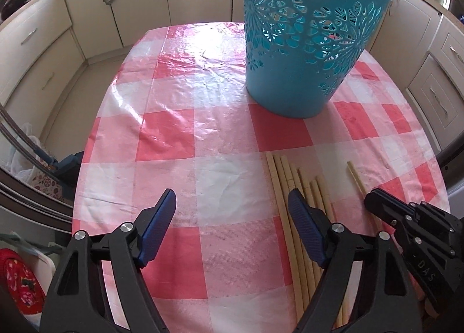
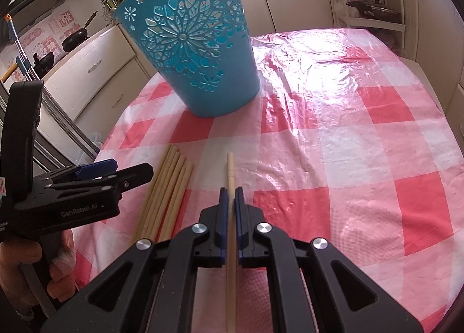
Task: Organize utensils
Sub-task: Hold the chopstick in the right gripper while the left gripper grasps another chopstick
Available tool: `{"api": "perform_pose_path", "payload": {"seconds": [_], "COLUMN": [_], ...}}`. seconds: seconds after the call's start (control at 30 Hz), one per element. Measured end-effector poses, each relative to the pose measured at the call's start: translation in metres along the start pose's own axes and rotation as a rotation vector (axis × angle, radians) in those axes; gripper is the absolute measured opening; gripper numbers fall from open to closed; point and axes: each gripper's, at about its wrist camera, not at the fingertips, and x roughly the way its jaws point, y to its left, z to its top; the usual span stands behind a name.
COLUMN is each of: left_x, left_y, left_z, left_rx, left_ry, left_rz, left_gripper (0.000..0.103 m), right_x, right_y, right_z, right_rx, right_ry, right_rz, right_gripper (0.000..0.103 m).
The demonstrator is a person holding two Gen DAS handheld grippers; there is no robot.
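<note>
Jaws of the right gripper (image 2: 231,192) pinch one chopstick (image 2: 230,167); left gripper (image 1: 232,208) jaws stand spread, empty, beside the bundle (image 1: 293,188). Basket (image 2: 191,43) stands ahead. Step: pickup. Next, judged: lift chopstick, carry over basket rim.

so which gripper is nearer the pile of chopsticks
Left. The left gripper hangs open right at the chopstick pile, one finger over it; the right gripper sits beside it, shut on a single chopstick.
</note>
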Motion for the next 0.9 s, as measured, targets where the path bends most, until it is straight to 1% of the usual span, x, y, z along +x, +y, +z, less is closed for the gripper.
{"api": "perform_pose_path", "payload": {"seconds": [0.07, 0.13, 0.2, 0.3, 0.47, 0.53, 0.57, 0.63, 0.67, 0.73, 0.77, 0.83, 0.9], "left_x": [0.003, 0.004, 0.003, 0.005, 0.006, 0.006, 0.005, 0.005, 0.004, 0.004, 0.003, 0.003, 0.002], "left_y": [-0.002, -0.004, -0.005, -0.004, -0.007, -0.010, -0.012, -0.015, -0.018, -0.021, -0.022, -0.019, -0.012], "left_z": [-0.001, 0.000, 0.000, -0.002, -0.001, -0.001, 0.000, 0.000, 0.000, -0.001, -0.001, 0.000, 0.000], "left_rx": [0.016, 0.021, 0.032, 0.027, 0.051, 0.063, 0.070, 0.082, 0.092, 0.106, 0.107, 0.088, 0.053], "left_ry": [0.008, 0.010, 0.005, 0.020, 0.007, 0.002, 0.000, -0.004, -0.007, -0.013, -0.013, -0.007, -0.003], "left_rz": [0.017, 0.009, 0.017, 0.013, 0.010, 0.003, -0.001, -0.012, -0.020, -0.040, -0.055, -0.081, -0.104], "left_gripper": [0.074, 0.074, 0.073, 0.065, 0.056, 0.049, 0.047, 0.036, 0.032, 0.014, 0.008, 0.005, 0.004], "right_x": [0.000, 0.000, 0.000, 0.000, 0.001, 0.001, 0.002, 0.002, 0.003, 0.004, 0.004, 0.004, 0.003], "right_y": [0.000, 0.000, 0.000, 0.000, 0.002, 0.005, 0.006, 0.009, 0.011, 0.016, 0.018, 0.019, 0.019], "right_z": [0.000, 0.000, 0.000, 0.000, 0.000, 0.000, 0.001, 0.001, 0.001, 0.000, 0.000, -0.001, -0.001], "right_rx": [-0.002, -0.002, -0.001, -0.001, -0.016, -0.031, -0.043, -0.061, -0.073, -0.107, -0.123, -0.132, -0.127], "right_ry": [0.000, 0.001, 0.000, 0.001, 0.002, 0.006, 0.008, 0.011, 0.012, 0.012, 0.012, 0.012, 0.016], "right_rz": [-0.002, -0.002, 0.000, -0.001, -0.014, -0.023, -0.030, -0.042, -0.049, -0.071, -0.083, -0.090, -0.092], "right_gripper": [0.006, 0.006, 0.006, 0.006, 0.006, 0.006, 0.006, 0.006, 0.006, 0.006, 0.006, 0.006, 0.006]}}
